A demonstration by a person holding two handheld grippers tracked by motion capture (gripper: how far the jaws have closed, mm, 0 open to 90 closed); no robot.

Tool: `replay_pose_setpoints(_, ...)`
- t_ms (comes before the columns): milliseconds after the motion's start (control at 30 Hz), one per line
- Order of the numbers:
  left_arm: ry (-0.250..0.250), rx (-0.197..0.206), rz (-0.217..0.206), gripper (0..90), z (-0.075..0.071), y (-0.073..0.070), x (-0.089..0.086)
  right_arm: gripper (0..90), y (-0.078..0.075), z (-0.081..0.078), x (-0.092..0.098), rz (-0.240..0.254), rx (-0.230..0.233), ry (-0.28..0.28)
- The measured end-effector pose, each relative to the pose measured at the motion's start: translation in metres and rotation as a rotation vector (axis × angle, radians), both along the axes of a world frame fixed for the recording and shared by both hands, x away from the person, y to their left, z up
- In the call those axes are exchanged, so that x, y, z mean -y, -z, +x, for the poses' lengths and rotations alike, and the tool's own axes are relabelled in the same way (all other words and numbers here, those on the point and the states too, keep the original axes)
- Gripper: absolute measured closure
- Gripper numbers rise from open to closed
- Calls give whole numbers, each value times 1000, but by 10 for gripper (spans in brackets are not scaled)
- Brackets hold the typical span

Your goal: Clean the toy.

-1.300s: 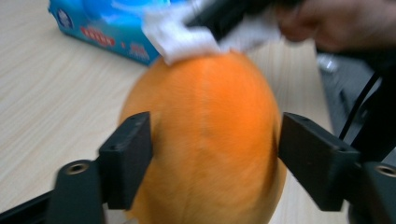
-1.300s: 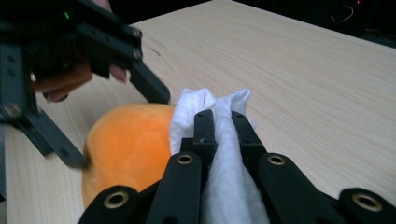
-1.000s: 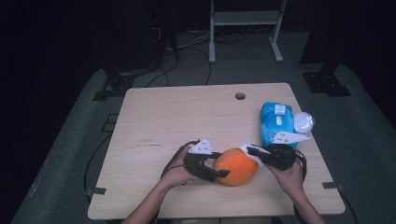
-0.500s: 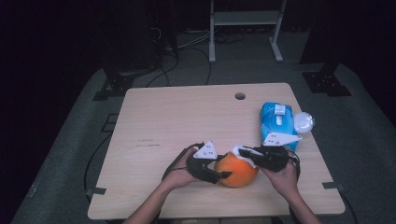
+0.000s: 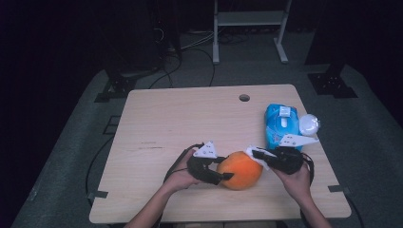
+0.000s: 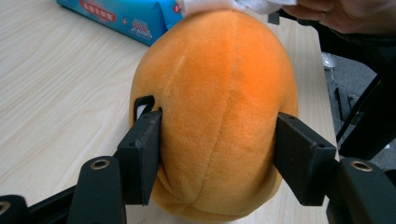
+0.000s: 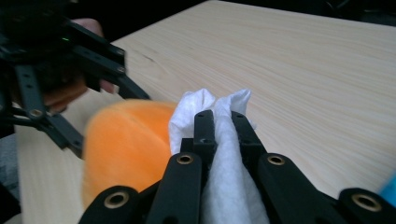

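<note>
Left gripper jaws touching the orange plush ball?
Touching. The left gripper view shows the left gripper with both black jaws pressed against the sides of the orange plush ball, no gap.

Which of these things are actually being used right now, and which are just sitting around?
In use:
orange plush toy, clamped by the left gripper
white wipe, pinched in the right gripper against the toy

Lying about:
blue wipes pack
white round lid
</note>
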State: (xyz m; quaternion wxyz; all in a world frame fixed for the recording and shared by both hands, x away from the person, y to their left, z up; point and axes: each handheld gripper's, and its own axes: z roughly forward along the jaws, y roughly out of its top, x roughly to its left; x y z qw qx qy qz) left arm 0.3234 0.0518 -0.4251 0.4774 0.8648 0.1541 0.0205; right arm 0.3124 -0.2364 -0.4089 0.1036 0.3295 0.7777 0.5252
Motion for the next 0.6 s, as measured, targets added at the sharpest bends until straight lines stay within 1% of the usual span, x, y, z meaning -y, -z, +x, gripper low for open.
replay_pose_setpoints(100, -8, 6, 0, 368, -1, -2, 5, 826, -6, -6, -16, 5, 19, -50)
replay_pose_setpoints(133, -11, 6, 0, 368, -1, -2, 5, 826, -8, -8, -22, 1, 29, -68)
replay_pose_setpoints(200, -18, -1, -4, 368, 0, -1, 4, 826, -10, -11, -31, -16, 43, -92)
replay_pose_setpoints(233, -19, -4, -11, 368, 0, 0, 3, 826, -10, -12, -33, -35, 51, -90)
replay_pose_setpoints(300, -25, -11, -21, 367, 1, 0, 2, 826, -9, -10, -29, -36, 49, -73)
replay_pose_setpoints(333, -26, -13, -18, 367, 2, 0, 1, 826, -8, -9, -26, -39, 47, -65)
replay_pose_setpoints(433, -33, -27, -29, 366, 4, 1, 0, 826, -3, -7, -10, -58, 43, -4)
replay_pose_setpoints(467, -35, -30, -31, 366, 4, 2, 0, 826, -2, -7, -5, -65, 44, 8)
replay_pose_setpoints(500, -35, -31, -33, 366, 4, 1, 0, 826, 0, -7, 1, -68, 34, 29)
replay_pose_setpoints(567, -36, -26, -35, 366, 3, 1, 2, 826, 3, -8, 9, -65, 24, 48)
replay_pose_setpoints(600, -34, -20, -30, 366, 3, 0, 3, 826, 4, -8, 11, -61, 21, 50)
